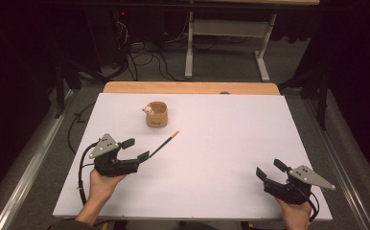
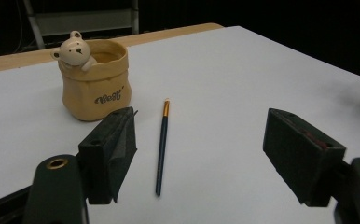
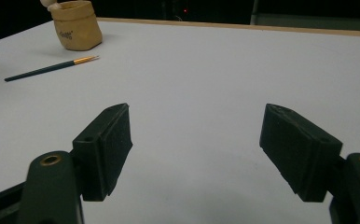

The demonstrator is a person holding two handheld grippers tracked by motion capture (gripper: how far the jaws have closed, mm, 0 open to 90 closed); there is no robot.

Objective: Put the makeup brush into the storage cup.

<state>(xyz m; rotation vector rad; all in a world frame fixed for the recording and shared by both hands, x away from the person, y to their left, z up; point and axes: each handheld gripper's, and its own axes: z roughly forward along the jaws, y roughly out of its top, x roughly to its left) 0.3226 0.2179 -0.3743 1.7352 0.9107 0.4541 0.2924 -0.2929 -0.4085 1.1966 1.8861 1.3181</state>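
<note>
Right now my left gripper [image 1: 136,148] gapes wide over the paintbrush [image 2: 162,145]; my right gripper [image 1: 268,170] hangs released too.

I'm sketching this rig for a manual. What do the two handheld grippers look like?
Both are black. The left gripper and right gripper each carry a grey three-cornered plate with small holes on top and trail a black cable. Each has two blocky black jaws with dark pads. The gripper views show a brass-coloured ring set in each dark arm behind the jaws. A dark sleeve edge shows at the left forearm.
</note>
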